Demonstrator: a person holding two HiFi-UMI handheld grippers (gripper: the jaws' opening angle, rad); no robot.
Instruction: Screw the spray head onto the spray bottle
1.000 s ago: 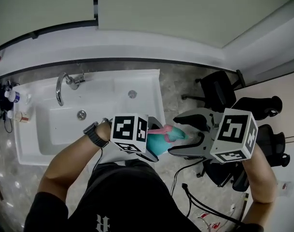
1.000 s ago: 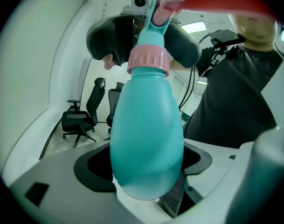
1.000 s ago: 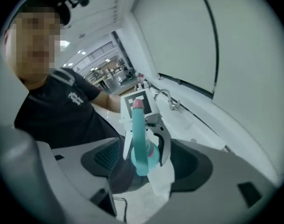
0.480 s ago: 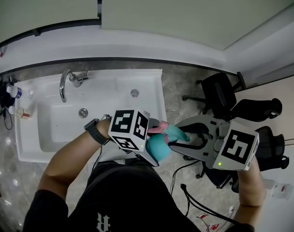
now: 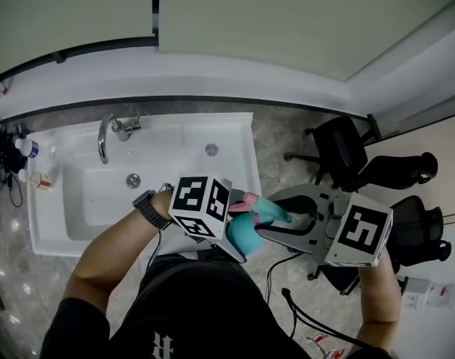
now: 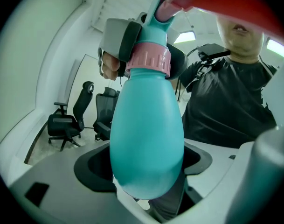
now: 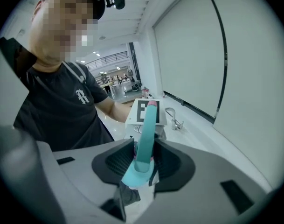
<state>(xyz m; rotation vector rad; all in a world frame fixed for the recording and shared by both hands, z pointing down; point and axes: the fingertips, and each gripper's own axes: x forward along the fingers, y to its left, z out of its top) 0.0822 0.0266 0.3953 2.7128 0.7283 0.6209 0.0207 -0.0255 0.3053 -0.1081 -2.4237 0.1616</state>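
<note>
A teal spray bottle point(image 5: 245, 232) hangs in mid-air in front of the person's body, right of the sink. My left gripper point(image 5: 237, 239) is shut on the bottle's rounded body point(image 6: 146, 139), which fills the left gripper view. A pink collar point(image 6: 149, 59) rings its neck. The teal spray head point(image 5: 266, 208) with a pink trigger sits on top. My right gripper point(image 5: 278, 218) has just been closing, and its pads now press on the spray head point(image 7: 145, 143) near the collar from the right. In the right gripper view, the left gripper's marker cube point(image 7: 146, 111) shows behind the head.
A white sink point(image 5: 42, 230) with a chrome tap point(image 5: 107, 134) lies to the left. Small bottles point(image 5: 25, 149) stand at its far-left side. Black office chairs point(image 5: 339, 152) are on the floor to the right, and cables point(image 5: 302, 313) run below them.
The right gripper's jaws went from wide apart around the spray head to closed on it, and the gripper rolled. Both hands and the bottle drifted slightly.
</note>
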